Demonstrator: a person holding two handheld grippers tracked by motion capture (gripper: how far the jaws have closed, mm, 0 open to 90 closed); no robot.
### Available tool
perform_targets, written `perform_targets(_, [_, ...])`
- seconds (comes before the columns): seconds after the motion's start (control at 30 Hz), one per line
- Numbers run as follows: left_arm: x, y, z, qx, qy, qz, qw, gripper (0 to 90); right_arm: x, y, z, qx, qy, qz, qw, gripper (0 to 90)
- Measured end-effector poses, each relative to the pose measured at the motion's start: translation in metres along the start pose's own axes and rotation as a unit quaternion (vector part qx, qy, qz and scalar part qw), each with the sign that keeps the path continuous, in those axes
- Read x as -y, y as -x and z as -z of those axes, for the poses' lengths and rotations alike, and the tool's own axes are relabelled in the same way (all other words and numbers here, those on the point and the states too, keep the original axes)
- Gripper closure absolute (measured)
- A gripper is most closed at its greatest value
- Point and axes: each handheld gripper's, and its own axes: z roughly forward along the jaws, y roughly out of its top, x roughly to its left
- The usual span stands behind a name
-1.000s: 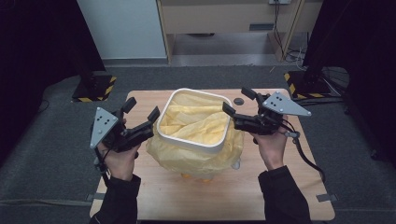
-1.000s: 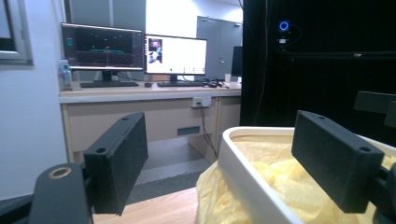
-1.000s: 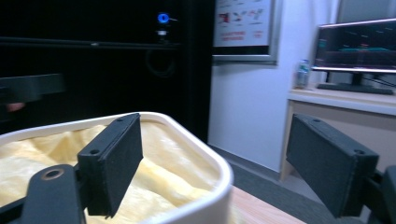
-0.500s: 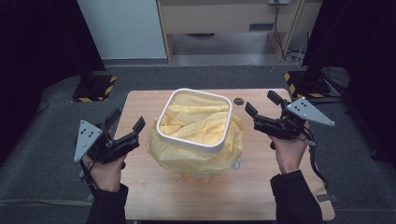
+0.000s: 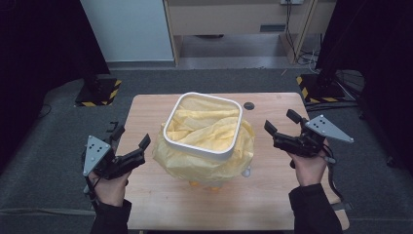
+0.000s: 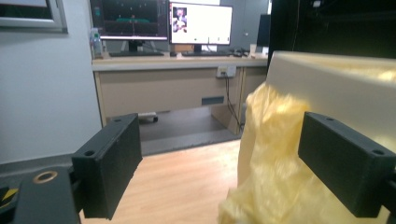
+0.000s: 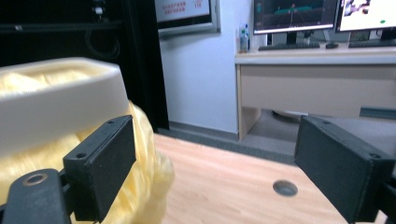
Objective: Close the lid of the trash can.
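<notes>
Reaching in from the bottom edge of the high view, two dark-sleeved forearms are cut off at the frame. The left gripper (image 5: pixel 130 138) sits at the table's left edge, jaws spread wide with nothing between them; the right gripper (image 5: pixel 284 127) hovers over the right side, jaws equally wide and empty. Each is near the bin but apart from it.

Between them on the wooden table (image 5: pixel 272 195) stands a white square-rimmed bin (image 5: pixel 202 145), lined with a yellow plastic bag (image 5: pixel 204 163) whose edge is folded over the rim and bunches down the outside, hiding the bin's walls and base. Something small and orange peeks from under the bag at the front, too covered to identify. A dark round hole (image 5: pixel 249 105) lies in the tabletop behind the bin.

Farther off, the left gripper view shows a desk (image 6: pixel 177 63) carrying monitors (image 6: pixel 201 22), their screens blurred.
</notes>
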Motion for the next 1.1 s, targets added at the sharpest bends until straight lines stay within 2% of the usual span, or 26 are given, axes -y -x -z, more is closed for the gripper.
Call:
perform_targets(0.4, [0.036,-0.004,0.001,0.0,-0.05,-0.002,0.9987,11.7,0.037,0.008,0.005,0.007,-0.049,0.001,0.9988,11.4])
perform_targets(0.77, [0.075,-0.009,0.002,-0.004,-0.11,-0.006,0.9939,11.0,0.069,0.014,0.006,0.004,-0.101,0.003,0.9949,10.3])
perform_targets(0.93, [0.098,-0.014,-0.002,-0.005,-0.147,-0.005,0.9891,10.5,0.086,0.017,0.005,-0.001,-0.133,-0.001,0.9911,10.0])
perform_targets(1.0, [0.108,-0.018,-0.004,-0.011,-0.169,-0.007,0.9855,10.5,0.092,0.018,0.004,-0.005,-0.153,0.007,0.9882,10.2])
perform_targets(1.1, [0.124,-0.027,-0.007,-0.018,-0.204,-0.009,0.9787,10.5,0.104,0.022,0.004,-0.003,-0.181,0.012,0.9835,10.5])
